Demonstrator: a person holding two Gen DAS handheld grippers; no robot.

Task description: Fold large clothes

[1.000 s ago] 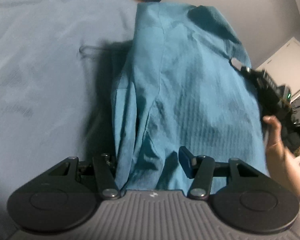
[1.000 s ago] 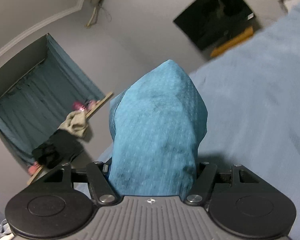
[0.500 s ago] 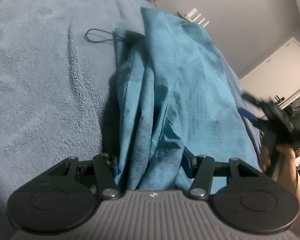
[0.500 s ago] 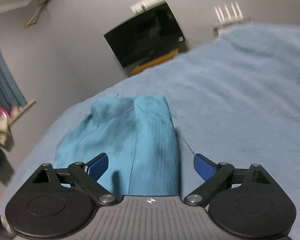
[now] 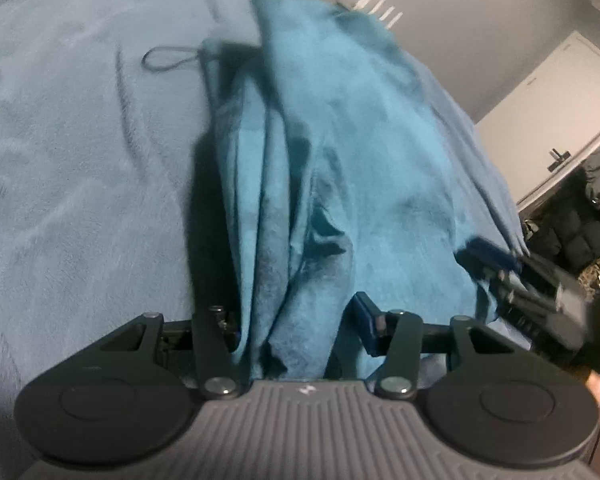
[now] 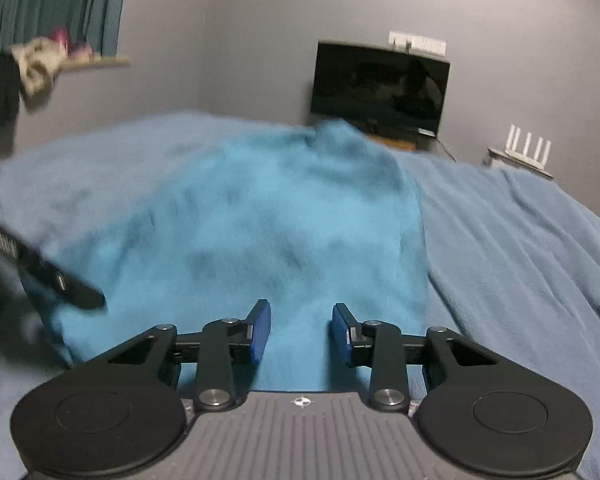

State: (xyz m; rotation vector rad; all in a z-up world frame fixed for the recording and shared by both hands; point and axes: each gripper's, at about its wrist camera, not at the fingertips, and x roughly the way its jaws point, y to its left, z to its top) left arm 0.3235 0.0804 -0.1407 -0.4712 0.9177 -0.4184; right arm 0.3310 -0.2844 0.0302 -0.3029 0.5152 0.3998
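A teal garment lies bunched on a light blue bed cover, with a dark drawstring loop at its far left edge. My left gripper holds a fold of its near edge between the fingers. In the right wrist view the garment lies spread on the bed, and my right gripper hovers over its near edge, jaws parted and empty. The right gripper also shows in the left wrist view, blurred, at the garment's right edge. The left gripper shows at the far left of the right wrist view.
The bed cover spreads all around the garment. A dark TV and a white router stand by the grey wall behind. A shelf with clothes hangs at upper left. A white door and dark items are at right.
My right gripper let go of the garment, which dropped onto the bed, and its jaws have since narrowed. The left gripper keeps its hold and has lowered the cloth.
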